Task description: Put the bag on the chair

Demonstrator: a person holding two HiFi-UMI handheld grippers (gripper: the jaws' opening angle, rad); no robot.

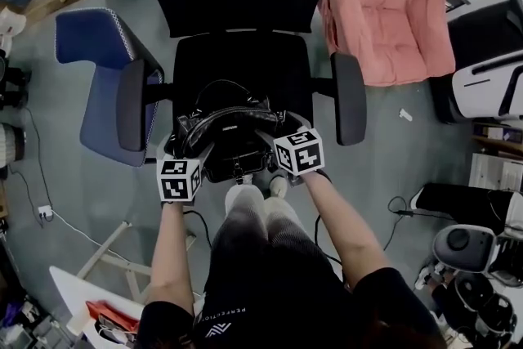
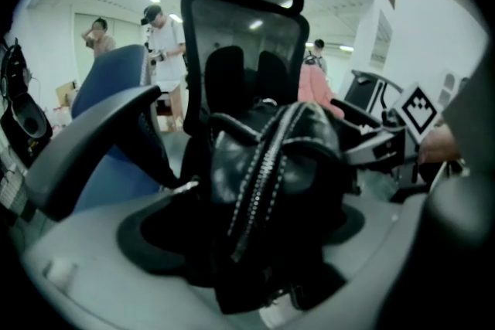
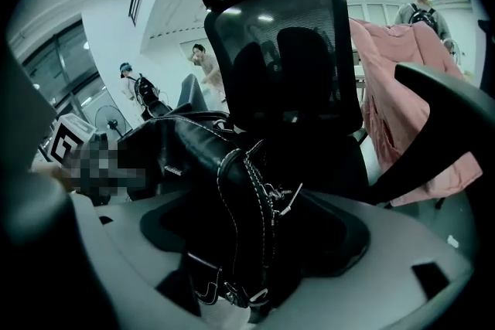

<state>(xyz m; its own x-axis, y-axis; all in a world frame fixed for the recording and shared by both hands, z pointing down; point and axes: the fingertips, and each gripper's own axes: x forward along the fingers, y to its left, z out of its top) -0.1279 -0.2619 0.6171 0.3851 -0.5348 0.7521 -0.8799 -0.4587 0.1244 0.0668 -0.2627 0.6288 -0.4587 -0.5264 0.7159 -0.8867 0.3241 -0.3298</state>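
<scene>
Bag [image 1: 231,145] rests on chair [image 1: 245,61] between left claw [image 1: 177,149] and right claw [image 1: 283,133].

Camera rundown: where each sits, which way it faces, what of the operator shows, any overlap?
Head view: on the person's head, facing steeply down at the bag on the chair; forearms, legs, left claw, right claw show.
Left gripper view: rides the left claw, facing the backrest across the bag; right claw's marker cube shows at right.
Right gripper view: rides the right claw, facing the backrest across the bag; left claw's marker cube shows at left.
Shared: all see bag and chair.
</scene>
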